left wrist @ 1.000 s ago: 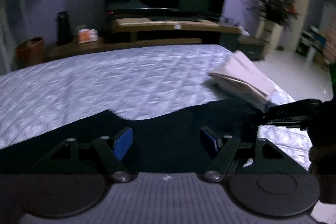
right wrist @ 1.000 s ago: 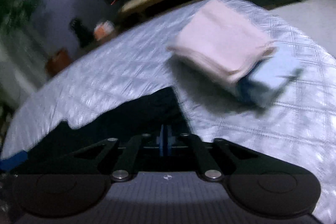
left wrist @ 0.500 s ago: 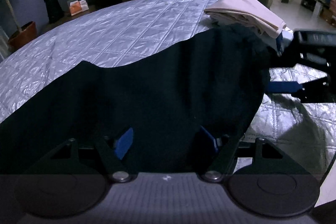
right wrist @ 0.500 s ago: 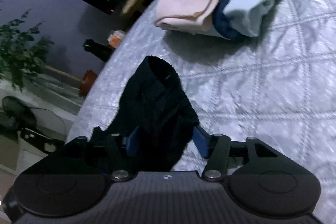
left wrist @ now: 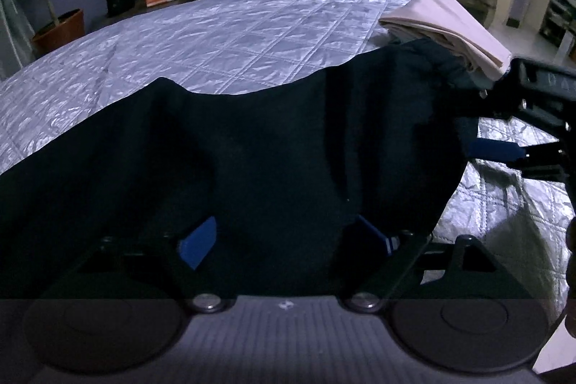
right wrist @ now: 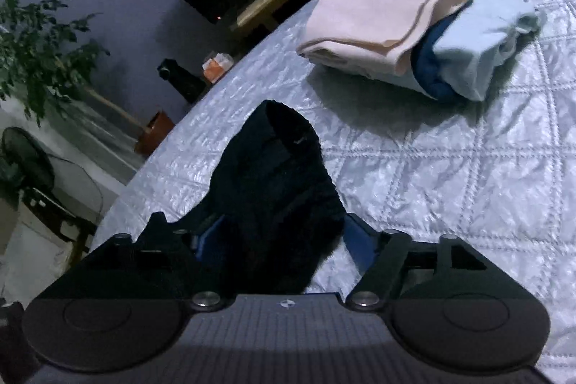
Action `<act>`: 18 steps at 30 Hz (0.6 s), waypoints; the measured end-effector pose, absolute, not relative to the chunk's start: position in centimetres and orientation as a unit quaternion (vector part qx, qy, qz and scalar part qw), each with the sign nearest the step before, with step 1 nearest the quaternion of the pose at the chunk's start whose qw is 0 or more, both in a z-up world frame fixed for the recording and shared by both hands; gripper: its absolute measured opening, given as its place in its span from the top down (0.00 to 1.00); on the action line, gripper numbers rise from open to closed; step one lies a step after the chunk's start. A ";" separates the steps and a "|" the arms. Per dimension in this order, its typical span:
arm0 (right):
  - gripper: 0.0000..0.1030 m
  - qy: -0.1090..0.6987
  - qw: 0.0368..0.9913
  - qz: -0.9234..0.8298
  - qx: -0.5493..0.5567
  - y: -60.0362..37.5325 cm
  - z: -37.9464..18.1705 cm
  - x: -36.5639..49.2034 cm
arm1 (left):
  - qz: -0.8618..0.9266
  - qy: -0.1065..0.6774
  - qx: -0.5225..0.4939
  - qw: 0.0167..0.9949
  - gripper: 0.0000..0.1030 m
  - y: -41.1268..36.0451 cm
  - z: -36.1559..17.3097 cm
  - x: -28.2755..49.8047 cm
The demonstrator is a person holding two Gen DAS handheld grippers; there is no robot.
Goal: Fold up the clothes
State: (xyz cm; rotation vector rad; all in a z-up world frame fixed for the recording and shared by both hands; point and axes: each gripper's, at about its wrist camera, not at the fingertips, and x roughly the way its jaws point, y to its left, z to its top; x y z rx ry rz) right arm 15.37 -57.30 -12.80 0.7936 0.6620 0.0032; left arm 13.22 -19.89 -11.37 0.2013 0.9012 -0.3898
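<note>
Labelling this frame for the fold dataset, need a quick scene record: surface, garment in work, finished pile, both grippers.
surface: quilted silver bedspread
garment in work: dark garment, spread low over the bedspread
finished pile: pink folded cloth on top, dark blue piece and light blue piece beside or under it, beyond the dark garment
left gripper: jaws opening, dark garment between them, pads not pressing
right gripper: jaws opening, a bunch of the dark garment between them
background: TV and plants, dim room

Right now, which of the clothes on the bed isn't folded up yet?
The dark garment, spread loose between the opening jaws of the right gripper. The pink one and the light blue one are folded in a pile.
</note>
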 end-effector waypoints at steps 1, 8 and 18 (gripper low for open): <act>0.12 0.313 0.870 0.009 0.382 -57.3 -12.9 15.9 | -0.186 0.432 0.097 0.877 0.18 -19.9 -11.3 13.1; 0.68 0.322 0.842 0.001 0.433 -58.8 -14.3 16.6 | -0.173 0.434 0.093 0.879 0.09 -19.8 -10.8 12.2; 0.84 0.275 0.881 0.033 0.383 -56.5 -11.1 15.9 | -0.165 0.438 0.089 0.879 0.02 -20.0 -10.7 12.1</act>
